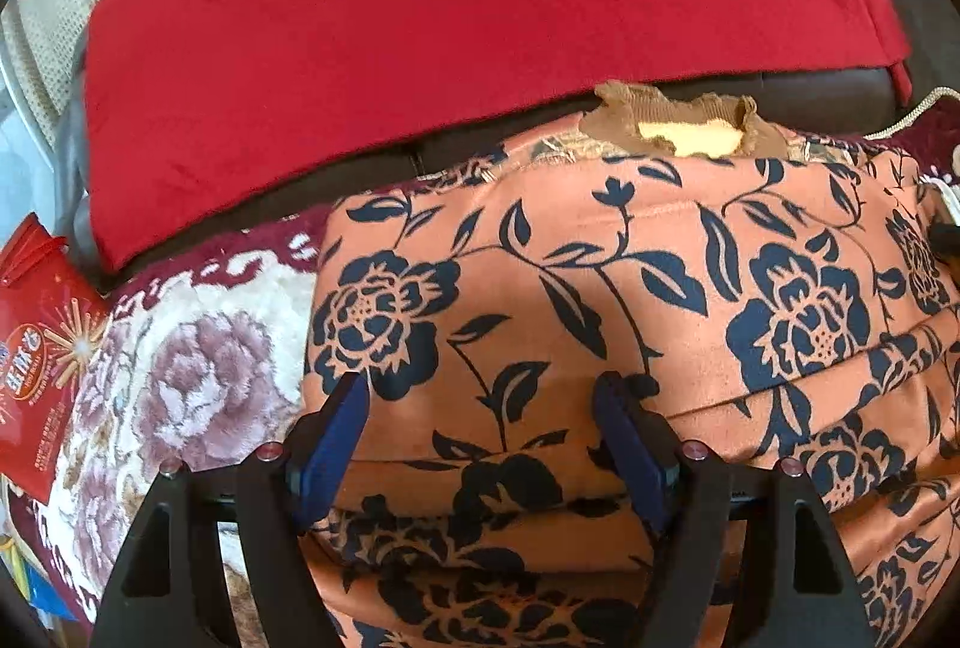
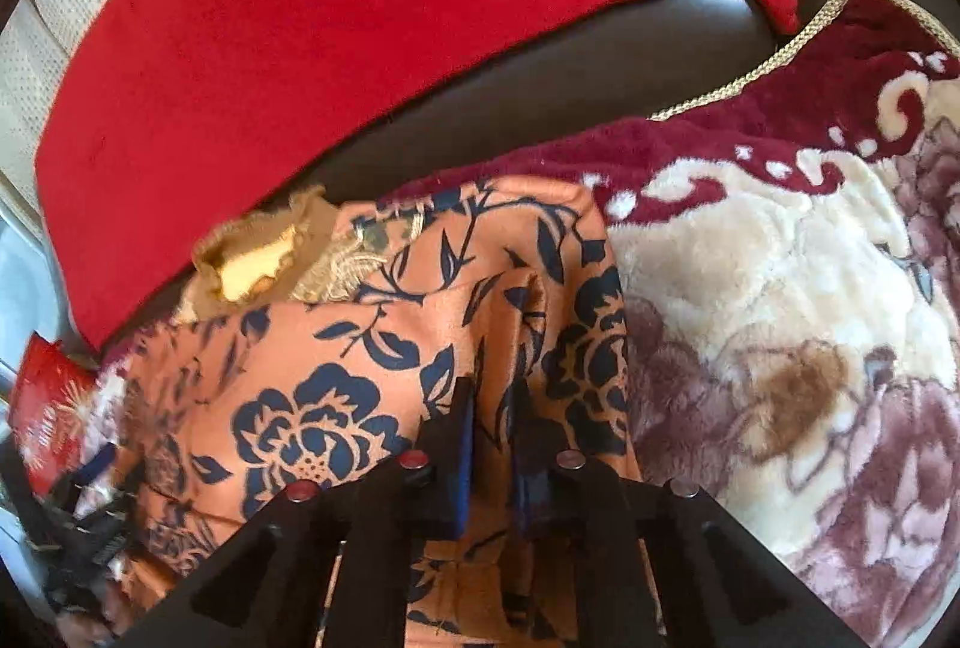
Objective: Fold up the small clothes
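Observation:
An orange garment with dark blue flowers (image 1: 600,288) lies partly folded on a plush floral blanket (image 1: 180,348); its tan collar (image 1: 684,132) is at the far edge. My left gripper (image 1: 483,396) is open, its blue-padded fingers spread over the garment's near left part. In the right wrist view the garment (image 2: 336,384) fills the middle, collar (image 2: 258,258) at far left. My right gripper (image 2: 495,402) is shut on a raised fold of the garment near its right edge.
A red cloth (image 1: 450,6) lies behind the garment over a dark brown surface (image 2: 540,78). A red snack packet (image 1: 36,342) sits at the left. The blanket (image 2: 780,318) spreads to the right, with a gold cord edge (image 2: 774,54).

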Available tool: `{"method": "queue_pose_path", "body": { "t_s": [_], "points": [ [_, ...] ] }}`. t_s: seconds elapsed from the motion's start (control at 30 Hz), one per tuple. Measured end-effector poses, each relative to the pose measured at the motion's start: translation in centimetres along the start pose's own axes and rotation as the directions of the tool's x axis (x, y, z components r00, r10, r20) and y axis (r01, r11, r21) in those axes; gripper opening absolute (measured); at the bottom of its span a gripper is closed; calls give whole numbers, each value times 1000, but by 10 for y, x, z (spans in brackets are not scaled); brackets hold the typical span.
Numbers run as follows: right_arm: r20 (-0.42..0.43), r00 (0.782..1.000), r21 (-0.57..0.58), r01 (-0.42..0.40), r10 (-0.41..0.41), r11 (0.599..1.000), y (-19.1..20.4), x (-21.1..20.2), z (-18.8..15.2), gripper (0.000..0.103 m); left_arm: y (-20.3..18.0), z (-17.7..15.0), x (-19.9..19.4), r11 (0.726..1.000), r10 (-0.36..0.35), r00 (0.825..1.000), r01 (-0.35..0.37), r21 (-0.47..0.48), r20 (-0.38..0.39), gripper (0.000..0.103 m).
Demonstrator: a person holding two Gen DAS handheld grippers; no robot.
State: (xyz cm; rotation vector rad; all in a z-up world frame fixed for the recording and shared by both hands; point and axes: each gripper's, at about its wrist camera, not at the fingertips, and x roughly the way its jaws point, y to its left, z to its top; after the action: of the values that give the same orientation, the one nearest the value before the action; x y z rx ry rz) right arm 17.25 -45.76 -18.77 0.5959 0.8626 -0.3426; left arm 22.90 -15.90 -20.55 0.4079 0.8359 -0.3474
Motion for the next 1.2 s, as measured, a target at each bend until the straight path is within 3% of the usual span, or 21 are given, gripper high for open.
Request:
{"method": "queue_pose_path", "body": {
  "t_s": [0.1, 0.13, 0.23, 0.43, 0.5, 0.57, 0.6, 0.63, 0.8, 0.87, 0.93, 1.0, 1.2],
  "points": [
    [64, 996, 60, -67, 63, 996, -7, -26, 8, 22, 7, 2, -10, 999, -29, 999, 30, -30, 38, 78],
    [100, 994, 57, -60, 54, 997, -8, -29, 11, 31, 8, 2, -11, 999, -31, 999, 32, -37, 42, 78],
    [153, 986, 82, -72, 59, 994, -13, -31, 21, 80, 9, 4, -11, 998, -38, 998, 40, -42, 44, 78],
    [156, 988, 132, -38, 17, 991, -21, -13, 47, 75, 4, 5, -8, 999, -35, 999, 36, -28, 39, 78],
    [150, 989, 137, -37, 16, 990, -23, -2, 54, 65, 2, 5, -7, 999, -35, 999, 36, -23, 36, 78],
    [131, 991, 125, -16, -1, 992, -24, 9, 62, 35, 0, 5, -5, 999, -32, 999, 33, -17, 34, 78],
    [132, 991, 116, 13, -29, 993, -23, 11, 63, 33, -1, 5, -5, 1000, -28, 999, 28, -11, 37, 78],
    [160, 986, 123, 31, -51, 992, -25, 8, 61, 32, -2, 6, -5, 1000, -25, 999, 26, -9, 40, 78],
    [216, 975, 104, -73, 49, 992, -22, -13, 64, 32, -3, 8, -4, 999, -32, 999, 33, -17, 43, 78],
    [185, 979, 98, -104, 85, 990, -18, -5, 63, 32, -4, 8, -3, 999, -32, 999, 33, -18, 40, 78],
    [89, 986, 122, -149, 138, 981, -21, 18, 61, 31, -6, 7, -3, 1000, -26, 999, 27, -8, 40, 78],
    [39, 992, 143, -127, 123, 982, -24, 38, 58, 32, -7, 6, -3, 1000, -22, 999, 22, 0, 39, 78],
    [45, 990, 173, -142, 136, 975, -28, 37, 64, 33, -7, 5, -7, 1000, -11, 998, 10, 22, 55, 78]
  ]
}}
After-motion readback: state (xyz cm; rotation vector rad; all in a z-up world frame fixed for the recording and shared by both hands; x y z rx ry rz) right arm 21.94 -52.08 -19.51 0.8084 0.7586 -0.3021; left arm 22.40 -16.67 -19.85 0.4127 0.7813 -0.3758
